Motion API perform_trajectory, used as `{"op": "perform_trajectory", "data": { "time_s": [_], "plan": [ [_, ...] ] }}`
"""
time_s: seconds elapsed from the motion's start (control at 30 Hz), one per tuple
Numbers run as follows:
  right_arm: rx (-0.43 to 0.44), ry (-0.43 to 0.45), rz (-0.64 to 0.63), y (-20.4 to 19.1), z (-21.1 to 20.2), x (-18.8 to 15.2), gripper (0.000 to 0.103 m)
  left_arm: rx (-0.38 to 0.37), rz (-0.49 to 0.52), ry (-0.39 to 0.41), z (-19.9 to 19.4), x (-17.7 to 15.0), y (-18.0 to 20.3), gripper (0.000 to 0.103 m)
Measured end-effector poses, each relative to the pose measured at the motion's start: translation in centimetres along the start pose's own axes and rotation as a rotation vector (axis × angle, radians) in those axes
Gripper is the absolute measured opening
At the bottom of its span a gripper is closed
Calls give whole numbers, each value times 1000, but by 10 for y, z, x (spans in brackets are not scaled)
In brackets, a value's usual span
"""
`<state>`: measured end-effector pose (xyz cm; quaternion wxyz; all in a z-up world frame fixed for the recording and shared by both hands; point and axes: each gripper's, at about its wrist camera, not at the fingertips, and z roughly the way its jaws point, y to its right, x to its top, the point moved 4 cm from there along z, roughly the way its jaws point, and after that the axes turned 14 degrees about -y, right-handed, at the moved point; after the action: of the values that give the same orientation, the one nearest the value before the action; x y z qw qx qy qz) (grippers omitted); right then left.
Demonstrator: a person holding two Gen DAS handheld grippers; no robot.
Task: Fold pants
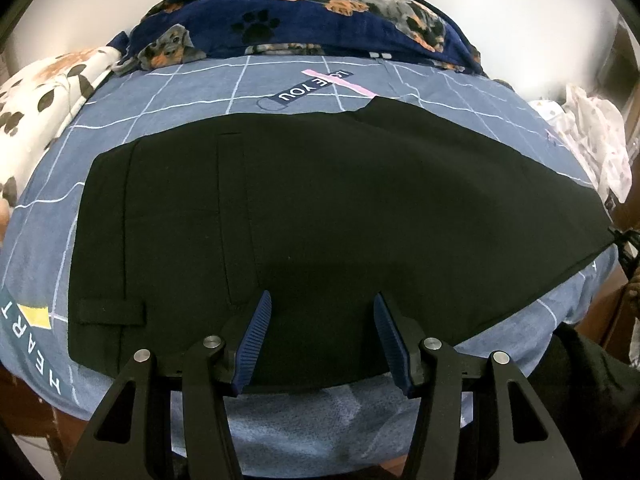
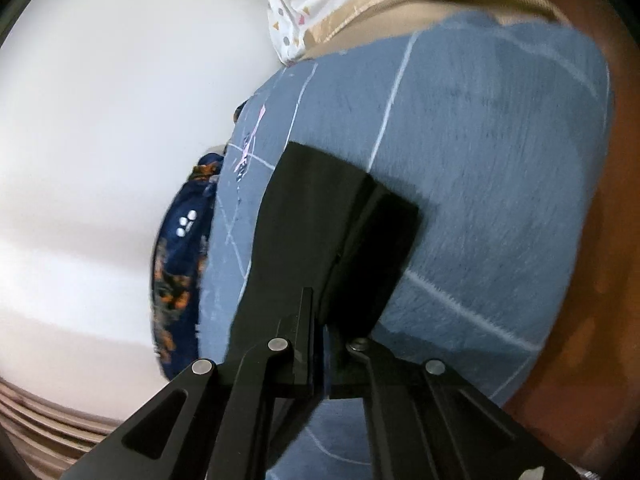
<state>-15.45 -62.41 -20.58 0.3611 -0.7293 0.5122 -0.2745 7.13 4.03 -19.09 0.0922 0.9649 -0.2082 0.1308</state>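
Black pants (image 1: pixel 320 208) lie flat across a blue grid-patterned bed sheet (image 1: pixel 200 92), waistband at the left, legs running right. My left gripper (image 1: pixel 322 300) is open, its blue-padded fingers (image 1: pixel 256 336) hovering over the near edge of the pants, holding nothing. In the right wrist view my right gripper (image 2: pixel 320 320) is shut on the leg end of the black pants (image 2: pixel 320 216), which is lifted off the sheet (image 2: pixel 500 160). At the far right of the left wrist view the leg end (image 1: pixel 600 236) is pulled up to a point.
A navy dog-print blanket (image 1: pixel 304 12) lies along the far side of the bed. A white spotted cloth (image 1: pixel 44 92) is at the left, a white patterned cloth (image 1: pixel 596 132) at the right. The wooden bed frame (image 2: pixel 592 280) borders the sheet. A white wall (image 2: pixel 100 120) stands behind.
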Motion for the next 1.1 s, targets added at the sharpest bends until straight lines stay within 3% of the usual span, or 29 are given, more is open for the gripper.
{"op": "perform_trajectory", "data": {
  "time_s": [0.17,0.27,0.37,0.47,0.63,0.77,1.1],
  "plan": [
    [23,-10,7,7,-1,2,1,17,-18,4,1,1,-4,56],
    [100,-17,52,18,-4,3,1,13,-54,-5,2,1,-14,61],
    [142,-5,51,18,-7,1,10,-7,-83,-7,2,0,-22,62],
    [198,52,77,22,-23,2,12,-2,-81,0,2,-1,-22,62],
    [146,105,82,28,-46,7,15,5,-75,7,2,-1,-20,64],
    [115,131,110,35,-54,16,32,2,-78,7,2,-1,-21,65],
    [126,75,78,22,-33,16,32,5,-74,10,2,-1,-20,68]
  ]
}}
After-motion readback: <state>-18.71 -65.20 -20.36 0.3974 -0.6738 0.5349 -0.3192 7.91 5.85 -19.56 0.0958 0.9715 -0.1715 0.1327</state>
